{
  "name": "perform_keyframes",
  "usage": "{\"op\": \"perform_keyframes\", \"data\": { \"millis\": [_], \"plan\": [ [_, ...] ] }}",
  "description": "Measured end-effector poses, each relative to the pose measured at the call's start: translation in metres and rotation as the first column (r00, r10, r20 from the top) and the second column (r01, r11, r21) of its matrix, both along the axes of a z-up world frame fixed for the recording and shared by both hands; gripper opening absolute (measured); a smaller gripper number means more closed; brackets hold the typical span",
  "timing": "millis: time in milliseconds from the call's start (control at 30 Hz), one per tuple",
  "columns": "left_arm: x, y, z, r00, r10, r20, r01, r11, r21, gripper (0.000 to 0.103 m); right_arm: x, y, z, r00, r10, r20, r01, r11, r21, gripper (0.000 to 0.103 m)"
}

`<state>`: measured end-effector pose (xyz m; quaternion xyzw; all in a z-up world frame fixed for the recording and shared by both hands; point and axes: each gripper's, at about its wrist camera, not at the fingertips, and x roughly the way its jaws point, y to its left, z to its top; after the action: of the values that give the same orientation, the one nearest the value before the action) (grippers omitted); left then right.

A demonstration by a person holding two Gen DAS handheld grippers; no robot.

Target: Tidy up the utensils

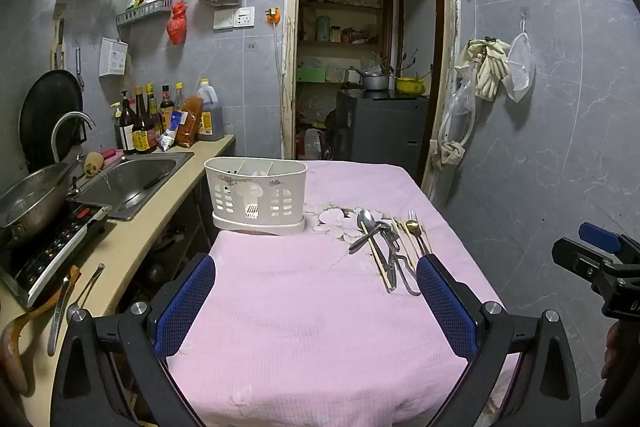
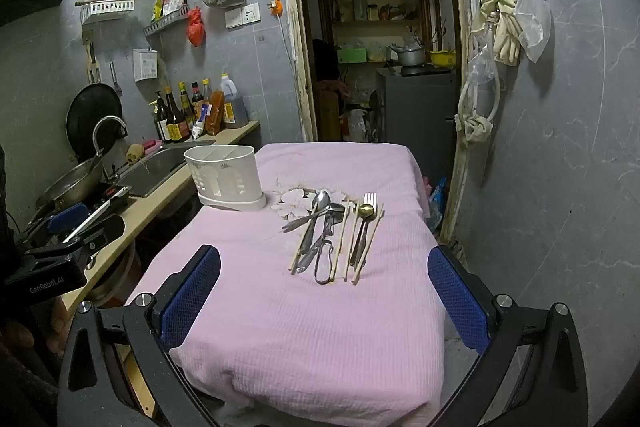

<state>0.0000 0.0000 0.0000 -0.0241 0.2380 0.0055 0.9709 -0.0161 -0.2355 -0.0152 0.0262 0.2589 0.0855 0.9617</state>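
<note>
**Ana:** Grey-tiled kitchen all round, doorway at twelve o'clock, sink and bottles off at nine to ten. Front and centre, the desk under its pink cloth, and nothing has gone into the holder yet, by the look of it.

**Ben:** Right, the white utensil holder stands upright at about eleven o'clock in the right wrist view, at the desk's left edge beside the counter. Its compartments look empty, though I can't see the bottoms.

**Ana:** And the utensil pile lies at twelve o'clock, just to the holder's right, handles pointing back toward us. Spoons, a fork, chopsticks, all crossed over each other.

**Ben:** Both tools are spread wide with nothing in them. The right tool sits lined up on the pile; the left tool faces bare cloth, pile at its one o'clock.

**Ana:** So my call: the right one goes first. Pick an outer piece, not the tangle.

**Ben:** Agreed. The chopsticks on the right flank lie freest, I'd judge. Come down over the handle end, pads either side, close squarely.

**Ana:** They're thin and flat on soft cloth, so I'd expect slipping. Dig slightly into the fabric.

**Ben:** Then lift clear before swinging over to a compartment, tip down.
</note>
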Motion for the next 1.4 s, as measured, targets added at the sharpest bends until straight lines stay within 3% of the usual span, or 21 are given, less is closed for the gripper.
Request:
{"op": "perform_keyframes", "data": {
  "millis": [1400],
  "plan": [
    [-0.0001, 0.0000, 0.0000, 1.000, 0.000, 0.008, 0.000, 1.000, -0.001, 0.101, -0.0009, -0.0011, 0.0083, 1.000, 0.006, 0.015, -0.006, 1.000, -0.004, 0.102]
  ]
}}
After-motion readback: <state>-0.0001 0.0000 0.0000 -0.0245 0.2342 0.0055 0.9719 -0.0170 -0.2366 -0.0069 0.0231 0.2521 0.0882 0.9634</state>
